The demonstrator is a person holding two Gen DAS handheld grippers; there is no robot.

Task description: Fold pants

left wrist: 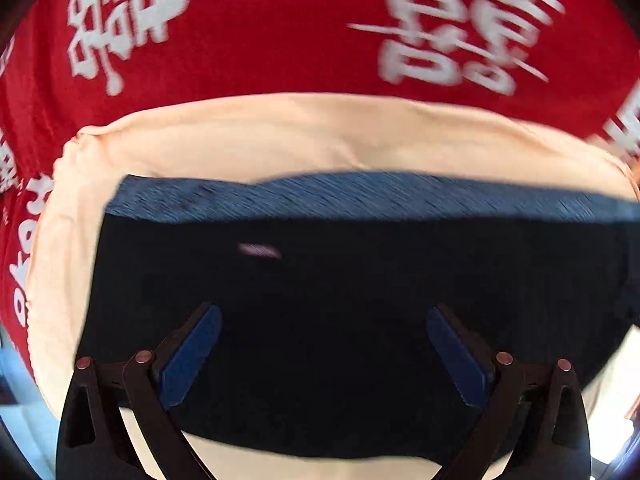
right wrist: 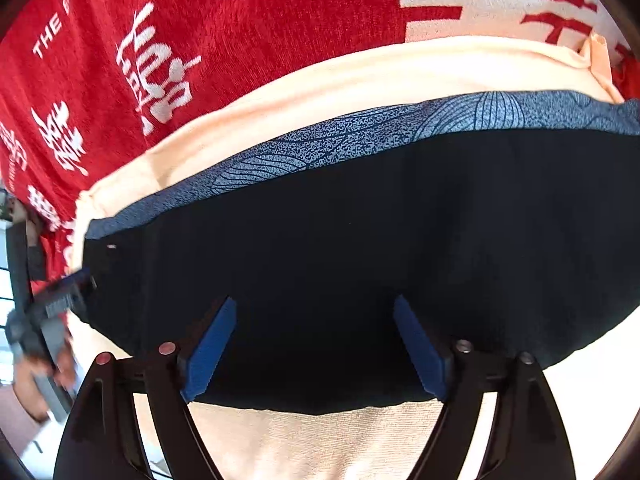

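The dark navy pants (left wrist: 340, 320) lie folded flat on a pale peach cloth (left wrist: 280, 136). A blue patterned band (left wrist: 360, 196) runs along their far edge. My left gripper (left wrist: 324, 312) is open, jaws wide apart, just above the pants and holding nothing. In the right wrist view the same pants (right wrist: 340, 248) with the patterned band (right wrist: 360, 136) fill the middle. My right gripper (right wrist: 314, 304) is open and empty above them. The left gripper (right wrist: 60, 300) and the hand holding it show at the pants' left edge.
A red cloth with white characters (left wrist: 260, 32) covers the surface beyond the peach cloth; it also shows in the right wrist view (right wrist: 240, 20). The peach cloth (right wrist: 320, 440) extends toward me past the pants' near edge.
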